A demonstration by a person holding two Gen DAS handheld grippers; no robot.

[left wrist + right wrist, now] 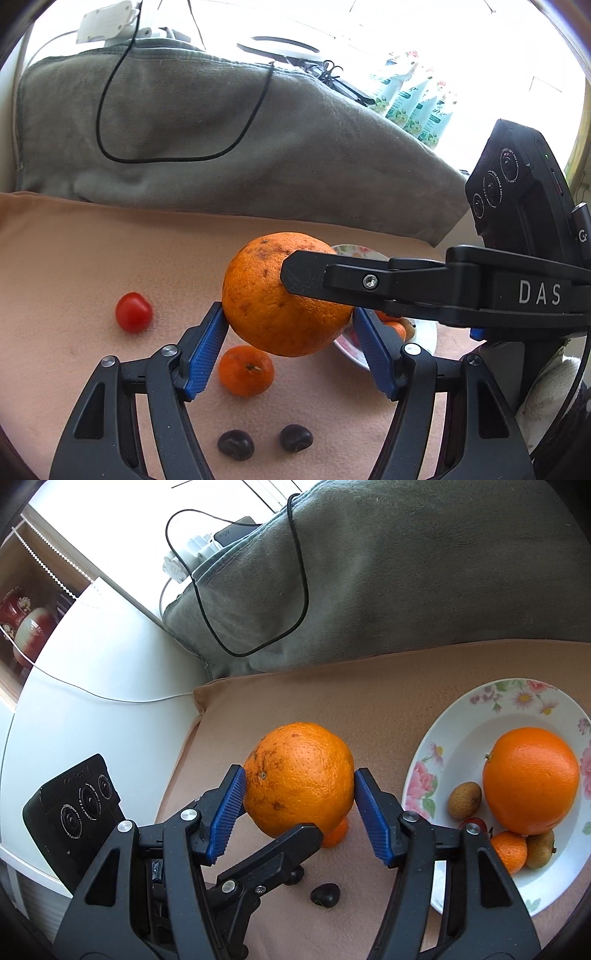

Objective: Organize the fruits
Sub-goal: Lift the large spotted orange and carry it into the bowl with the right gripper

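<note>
A large speckled orange (286, 295) (299, 777) hangs above the peach cloth, between both pairs of blue pads. My left gripper (290, 325) touches it on both sides. My right gripper (299, 794) closes on it from the other side; its black finger (369, 282) crosses the left wrist view. A floral plate (443, 746) at the right holds another big orange (530, 779), a mandarin (509, 851), two brown fruits and a red one. On the cloth lie a mandarin (245, 371), a cherry tomato (133, 312) and two dark fruits (235, 445).
A grey towel (221, 147) with a black cable over it lies behind the peach cloth (74, 258). The white table (110, 701) runs off left of the cloth. The plate (424, 332) sits partly hidden behind the right gripper.
</note>
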